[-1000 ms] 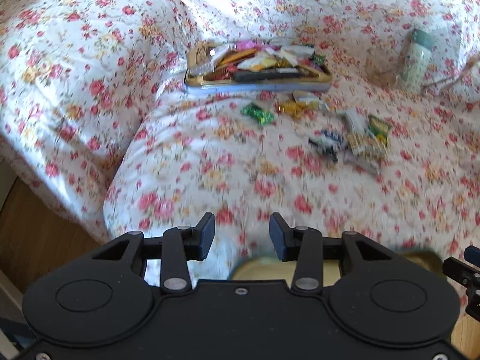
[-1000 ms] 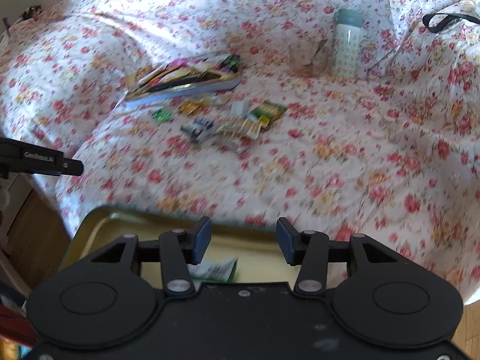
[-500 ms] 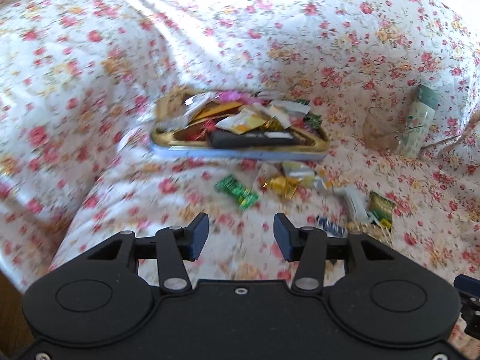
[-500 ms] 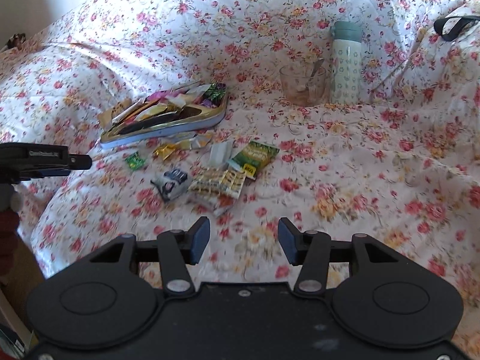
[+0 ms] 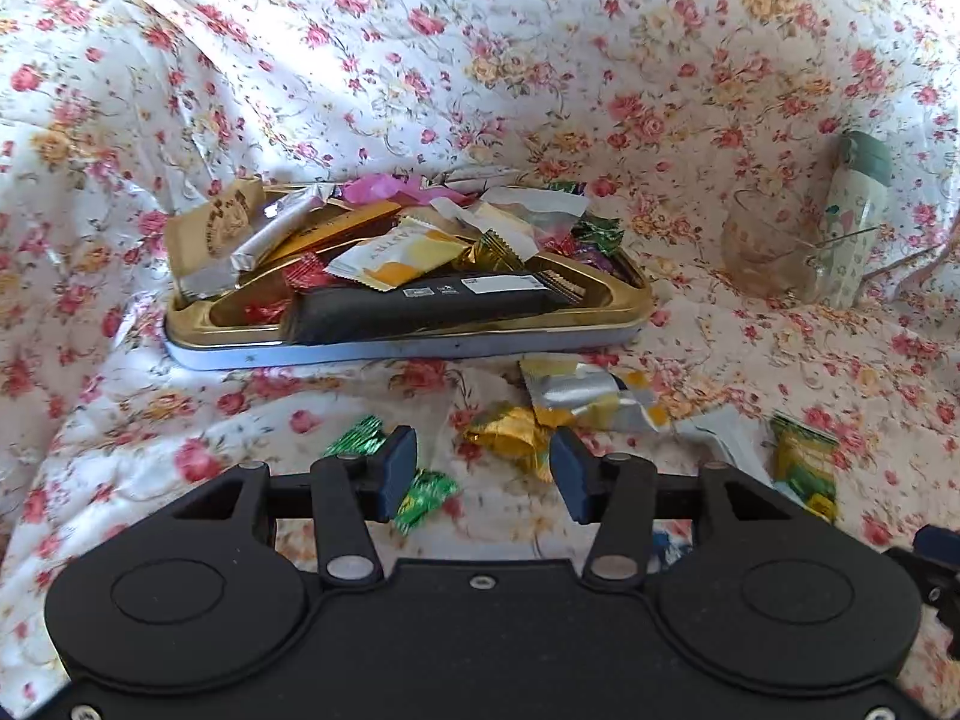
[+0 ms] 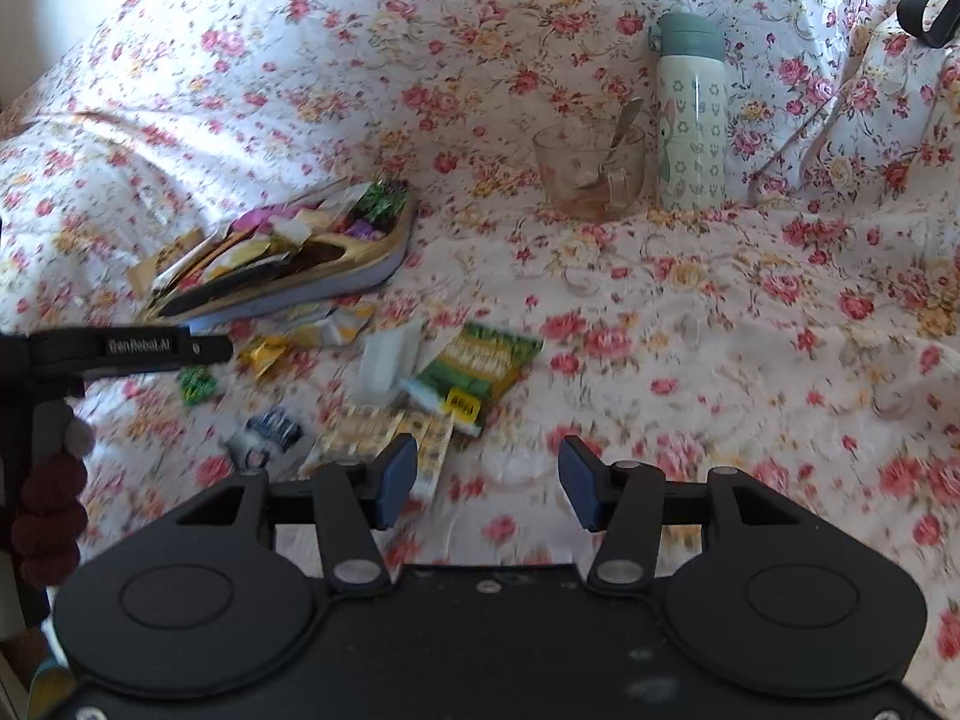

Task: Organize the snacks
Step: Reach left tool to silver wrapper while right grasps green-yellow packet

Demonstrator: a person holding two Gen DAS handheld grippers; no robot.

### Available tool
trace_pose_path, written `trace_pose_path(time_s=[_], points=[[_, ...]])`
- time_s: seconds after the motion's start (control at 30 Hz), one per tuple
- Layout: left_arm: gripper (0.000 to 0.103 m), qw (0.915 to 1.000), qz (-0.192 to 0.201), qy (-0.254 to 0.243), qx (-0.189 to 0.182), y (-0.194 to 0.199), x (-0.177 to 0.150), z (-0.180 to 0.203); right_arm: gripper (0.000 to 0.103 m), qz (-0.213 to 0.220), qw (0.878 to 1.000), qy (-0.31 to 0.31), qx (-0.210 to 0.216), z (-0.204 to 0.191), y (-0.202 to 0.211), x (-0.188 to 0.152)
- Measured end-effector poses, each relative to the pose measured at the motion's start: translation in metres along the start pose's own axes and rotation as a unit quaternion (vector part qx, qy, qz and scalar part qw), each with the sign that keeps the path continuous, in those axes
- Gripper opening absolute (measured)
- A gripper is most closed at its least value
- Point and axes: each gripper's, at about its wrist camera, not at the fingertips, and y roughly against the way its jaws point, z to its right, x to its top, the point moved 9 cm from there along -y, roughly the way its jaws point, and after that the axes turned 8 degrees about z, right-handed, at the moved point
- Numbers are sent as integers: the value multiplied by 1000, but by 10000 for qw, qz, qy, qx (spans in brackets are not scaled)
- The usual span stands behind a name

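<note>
the left gripper [image 5: 483,474] hangs low over the floral bedspread [image 5: 420,78], jaws spread with nothing between them; its left finger covers the middle of a green foil candy [image 5: 423,495], and a gold-wrapped candy [image 5: 510,435] lies just ahead of the right finger. the right gripper [image 6: 487,480] is likewise parted and empty, its body hiding the near end of a blurred strip of yellow packets [image 6: 372,435]. beyond sit a green pouch [image 6: 480,369] and a small blue-and-white wrapper [image 6: 267,432], its print unreadable. farther back the gold tin tray [image 5: 606,315] is heaped with snacks, a black bar [image 5: 420,303] across its front. farthest stand a glass cup [image 6: 591,171] and a bottle [image 6: 690,114].
</note>
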Motion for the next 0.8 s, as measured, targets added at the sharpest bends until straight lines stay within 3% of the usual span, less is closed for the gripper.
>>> trace_pose_path(time_s=[0.1,0.17,0.43,0.57,0.8], points=[[57,9998,-89,131,76,-12,-7,-7,55,54,9999,-113,-49,1,-13,8],[60,9999,66,58,71,-12,-7,-8,55,64,9999,-107,-72,1,-23,12],[63,9973,141,-721,-91,-6,-23,4,55,-16,9998,-145,-93,-5,-63,17],[63,9969,18,-753,-212,-3,-33,6,55,-30,9999,-28,-151,-10,-79,18],[63,9981,-207,-435,-392,0,-25,3,54,236,9966,711,-331,-4,-90,18]])
